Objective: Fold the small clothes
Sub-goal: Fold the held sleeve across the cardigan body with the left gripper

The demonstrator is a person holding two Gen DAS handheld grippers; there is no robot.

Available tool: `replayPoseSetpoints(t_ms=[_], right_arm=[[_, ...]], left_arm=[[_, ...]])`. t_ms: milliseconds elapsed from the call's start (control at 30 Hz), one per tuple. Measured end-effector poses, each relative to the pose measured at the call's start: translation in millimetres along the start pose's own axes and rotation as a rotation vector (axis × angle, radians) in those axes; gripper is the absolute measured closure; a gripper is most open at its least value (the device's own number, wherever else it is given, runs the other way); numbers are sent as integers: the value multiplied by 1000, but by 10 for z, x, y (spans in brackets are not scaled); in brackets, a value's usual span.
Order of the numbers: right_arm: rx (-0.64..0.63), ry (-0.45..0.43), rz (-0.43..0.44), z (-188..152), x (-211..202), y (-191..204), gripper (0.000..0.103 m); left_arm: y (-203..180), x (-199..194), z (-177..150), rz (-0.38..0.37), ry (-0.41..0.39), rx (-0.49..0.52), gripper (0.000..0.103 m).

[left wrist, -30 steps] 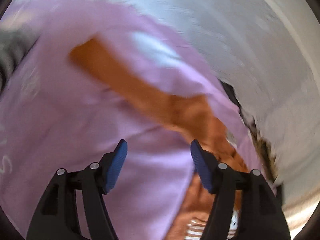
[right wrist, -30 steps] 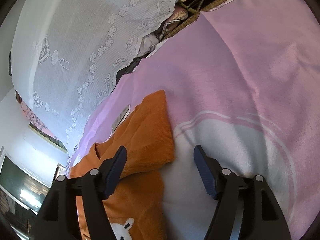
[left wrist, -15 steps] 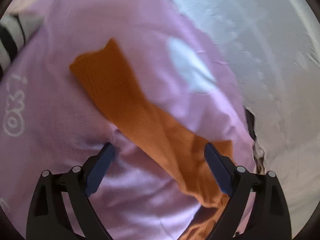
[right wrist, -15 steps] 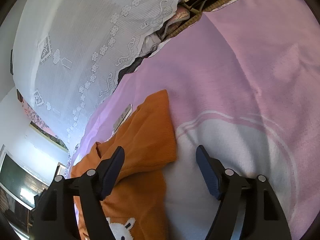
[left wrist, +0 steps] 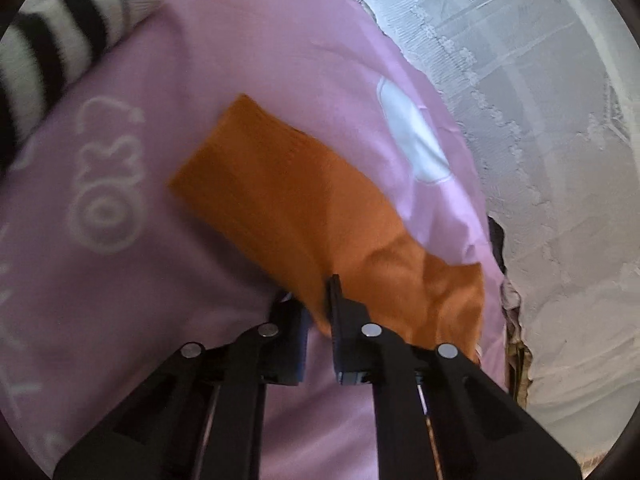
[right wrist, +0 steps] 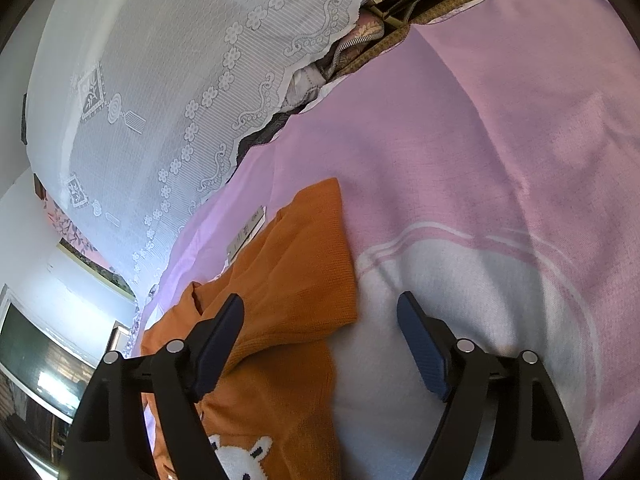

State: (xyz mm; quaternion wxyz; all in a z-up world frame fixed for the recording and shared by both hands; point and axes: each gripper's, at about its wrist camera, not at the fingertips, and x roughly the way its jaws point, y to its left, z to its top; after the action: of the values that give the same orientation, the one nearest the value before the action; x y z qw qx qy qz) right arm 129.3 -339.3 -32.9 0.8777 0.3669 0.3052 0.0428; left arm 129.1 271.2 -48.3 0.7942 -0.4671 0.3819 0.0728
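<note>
A small orange knit sweater [left wrist: 304, 200] lies on a pink blanket [left wrist: 120, 300]. In the left wrist view one sleeve stretches out flat toward the upper left. My left gripper [left wrist: 316, 312] is shut on the sweater's near edge, where sleeve meets body. In the right wrist view the sweater [right wrist: 288, 280] shows a folded sleeve and a white rabbit figure on its front at the bottom. My right gripper [right wrist: 320, 344] is open and empty, low over the sweater's right edge and a white patch of the blanket [right wrist: 460, 300].
A black-and-white striped garment [left wrist: 52, 48] lies at the far left on the blanket. A white lace curtain [right wrist: 160, 80] hangs along the blanket's far edge, also seen in the left wrist view [left wrist: 540, 120]. Dark clutter [right wrist: 360, 36] sits beyond the blanket's corner.
My left gripper has moved down onto the sweater and closed from wide open onto its edge. My right gripper has barely moved and stays open.
</note>
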Motion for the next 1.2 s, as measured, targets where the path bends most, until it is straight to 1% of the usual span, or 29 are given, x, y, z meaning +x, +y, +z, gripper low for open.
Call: replayPoseSetpoints(t_ms=[100,167,233,267,300,333,367,400,467,533,567,600,667,700,767,867,933,967,1033,1100,1167,1200], right_arm=[[-1,1,-1,-1,3,2,24],[0,0,0,-3,0,-1,24],[1,-1,3,-5,-3,-4,24],[3,-2,6,-6,-5,-7,24],[4,-3,7,-2,-6,-9,24],[4,-3,8,-1,-7,-10,24],[3,-2,6,0,-4,-7,24],[3,-2,6,-1,-6,-8,24],[2,-1,6,-2,-7,-9,23],[1,-1,5,0,-5,-11,23],[1,0,5,1,-5,-13,23],[0,0,4,1,-4,-13,23],[-1,0,2,0,-2,-10,23],[-3,2,0,2,1,-8,23],[-5,3,-3,1,8,-7,23],[-6,5,-5,2,7,-11,23],[-5,5,-5,-2,7,-9,23],[-5,4,-4,-2,7,-8,23],[-5,4,-4,-4,7,-7,23],[-4,4,-3,-4,7,-8,23],[-3,5,-2,-2,9,-5,23],[-4,5,-3,-3,9,-4,23]], left_arm=[[-24,-65,-111,12,8,50,94],[-18,-45,-121,0,24,48,93],[-1,-24,-106,-16,19,19,86],[-2,-14,-93,-32,13,4,76],[-10,-7,-82,-52,0,-13,63],[-20,-4,-71,-68,-12,-23,57],[-41,2,-60,-76,-25,-32,47],[-70,5,-51,-78,-46,-44,41],[-113,17,-46,-65,-83,-60,38],[-159,36,-43,-36,-122,-51,48],[-182,44,-44,-10,-139,-36,69],[-180,59,-34,-2,-135,-27,97],[-176,78,-19,10,-122,-18,98],[-222,71,-17,33,-127,7,99],[-440,-1,-40,85,-169,108,99],[-838,-157,-125,106,-235,263,99],[-1266,-270,-249,100,-272,403,99],[-1447,-305,-309,92,-280,455,99],[-1765,-336,-424,71,-286,534,99],[-2022,-330,-537,49,-283,586,99],[-2317,-298,-716,21,-270,651,99],[-2397,-287,-790,13,-265,672,99]])
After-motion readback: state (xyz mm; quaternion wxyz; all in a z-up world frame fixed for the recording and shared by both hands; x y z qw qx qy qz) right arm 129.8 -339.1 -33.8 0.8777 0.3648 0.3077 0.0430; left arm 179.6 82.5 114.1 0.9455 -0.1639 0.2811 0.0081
